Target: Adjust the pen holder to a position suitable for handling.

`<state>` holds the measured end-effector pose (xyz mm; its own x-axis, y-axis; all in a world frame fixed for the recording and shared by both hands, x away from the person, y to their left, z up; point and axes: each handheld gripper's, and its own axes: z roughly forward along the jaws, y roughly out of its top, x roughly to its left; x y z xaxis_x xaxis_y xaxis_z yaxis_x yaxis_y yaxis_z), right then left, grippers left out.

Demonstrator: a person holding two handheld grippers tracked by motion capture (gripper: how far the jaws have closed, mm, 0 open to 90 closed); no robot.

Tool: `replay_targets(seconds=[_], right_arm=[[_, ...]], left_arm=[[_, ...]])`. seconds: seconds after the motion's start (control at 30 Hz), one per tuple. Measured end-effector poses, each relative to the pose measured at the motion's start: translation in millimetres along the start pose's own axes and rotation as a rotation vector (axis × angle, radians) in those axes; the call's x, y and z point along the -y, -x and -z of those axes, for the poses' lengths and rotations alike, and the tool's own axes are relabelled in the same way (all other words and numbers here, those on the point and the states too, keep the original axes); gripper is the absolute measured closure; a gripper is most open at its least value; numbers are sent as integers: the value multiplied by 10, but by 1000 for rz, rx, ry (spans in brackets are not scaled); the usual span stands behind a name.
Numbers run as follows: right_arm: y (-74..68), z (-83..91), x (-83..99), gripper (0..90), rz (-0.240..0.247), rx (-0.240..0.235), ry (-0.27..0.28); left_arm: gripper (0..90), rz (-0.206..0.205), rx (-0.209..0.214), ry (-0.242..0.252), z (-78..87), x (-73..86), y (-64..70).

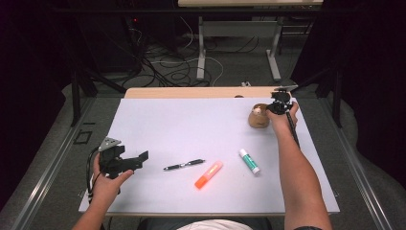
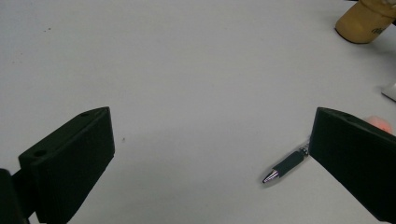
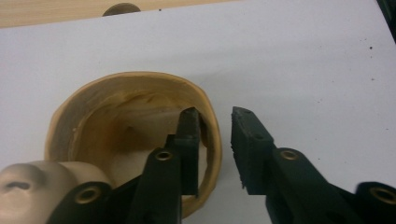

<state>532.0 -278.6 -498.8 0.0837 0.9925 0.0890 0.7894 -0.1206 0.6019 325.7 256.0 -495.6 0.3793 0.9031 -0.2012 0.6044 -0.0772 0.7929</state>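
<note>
A round wooden cup stands at the far right of the white mat. My right gripper is at it. In the right gripper view its jaws straddle the cup's rim, one inside and one outside. A sliver of mat shows between the rim and the outer jaw, so it is open. A beige rounded object rests at the cup's near edge. My left gripper hovers wide open at the near left. A black pen lies to its right.
An orange highlighter and a white glue stick with a green label lie right of the pen. The cup shows far off in the left gripper view. Bare wooden tabletop runs behind the mat, with cables and table legs on the floor beyond.
</note>
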Motion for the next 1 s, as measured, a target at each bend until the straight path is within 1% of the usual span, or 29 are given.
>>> replay_targets(seconds=[0.03,0.07,0.1,0.17,0.23,0.3,0.37,0.4,0.5,0.7,0.77,0.83,0.9,0.93,1.0], right_arm=[[-31,-3,-2,787,-13,-3,-16],[-30,-8,-1,791,-2,3,-21],[-44,-5,-1,800,-11,11,-26],[-47,-5,-1,804,-14,14,-26],[-32,-7,1,806,-7,11,-22],[-37,-2,-2,809,-21,10,-20],[-33,2,-4,812,-23,16,-17],[-23,9,-14,815,-32,4,-19],[-22,14,-16,817,-42,2,-25],[-23,22,-20,822,-44,8,-27],[-3,29,-25,827,-39,0,-40],[16,35,-31,828,-46,-8,-48],[18,40,-31,831,-57,-5,-44],[26,42,-30,833,-48,-6,-46],[26,47,-31,834,-58,-7,-47]], left_arm=[[4,0,0,0,-1,0,0],[4,0,1,0,-2,0,-1],[4,-1,1,2,-5,2,-2],[4,-1,1,2,-6,2,-2],[4,-1,0,0,-8,4,-4],[4,-1,0,-1,-9,5,-8],[4,0,0,-2,-9,4,-11],[4,0,-1,-1,-9,4,-11],[4,-2,-1,0,-10,4,-12],[4,-2,0,-4,-12,5,-14],[4,1,-2,0,-16,6,-15],[4,2,-1,-1,-18,6,-17],[4,7,-5,8,-27,12,-15],[4,8,-6,7,-27,12,-16],[4,10,-5,8,-29,13,-17]])
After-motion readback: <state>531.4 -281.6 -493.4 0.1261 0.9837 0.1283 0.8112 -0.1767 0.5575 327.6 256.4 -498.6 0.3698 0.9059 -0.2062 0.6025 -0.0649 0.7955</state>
